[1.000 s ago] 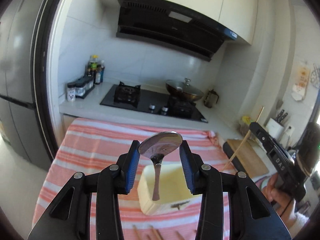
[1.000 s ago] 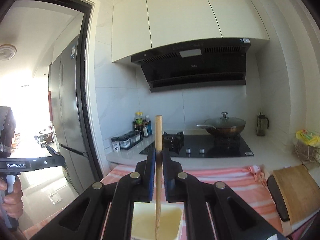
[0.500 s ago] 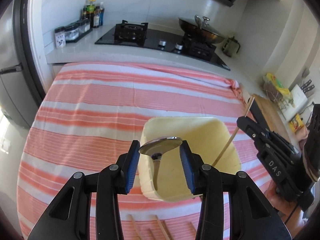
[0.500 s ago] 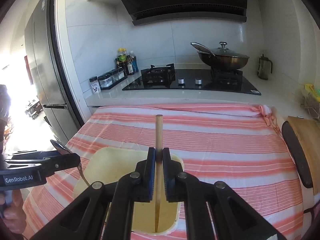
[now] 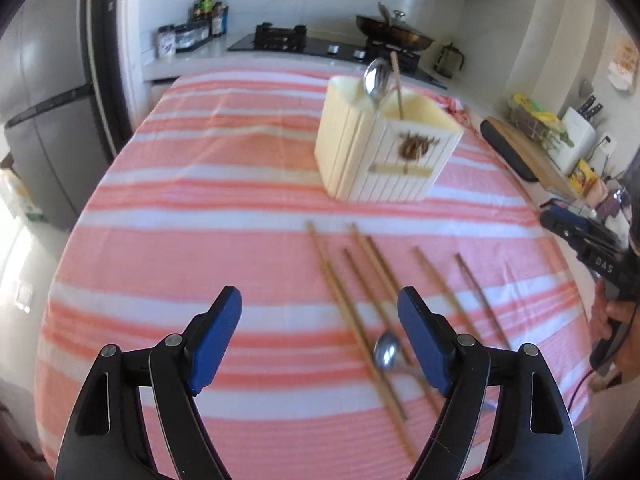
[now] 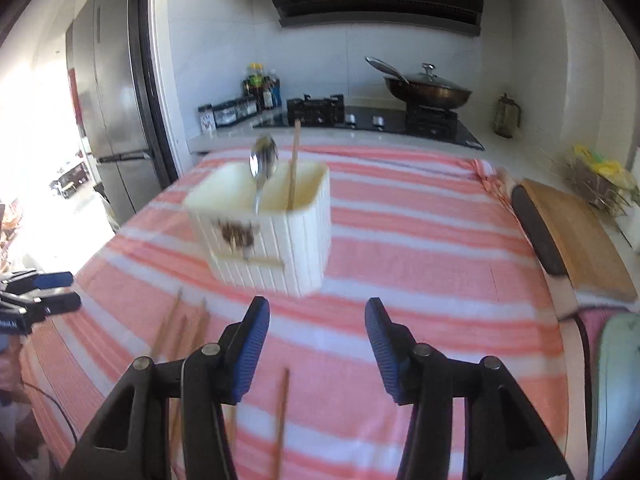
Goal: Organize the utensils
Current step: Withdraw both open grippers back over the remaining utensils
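Observation:
A cream ribbed utensil holder (image 5: 384,148) (image 6: 268,236) stands on the striped cloth. A metal spoon (image 5: 376,80) (image 6: 263,164) and one wooden chopstick (image 5: 397,84) (image 6: 294,168) stand upright in it. Several wooden chopsticks (image 5: 352,304) and a second metal spoon (image 5: 387,354) lie on the cloth in front of the holder. My left gripper (image 5: 320,336) is open and empty above the loose chopsticks. My right gripper (image 6: 318,340) is open and empty, short of the holder, with chopsticks (image 6: 280,420) below it.
The pink and white striped cloth (image 5: 200,208) covers the table. A wooden cutting board (image 6: 576,236) lies at the right edge. Behind are a hob with a lidded wok (image 6: 424,88), spice jars (image 6: 228,114) and a fridge (image 6: 112,120).
Both grippers opened, let go of the spoon and the chopstick into the holder, and pulled back and away. The view now tilts down on the loose chopsticks.

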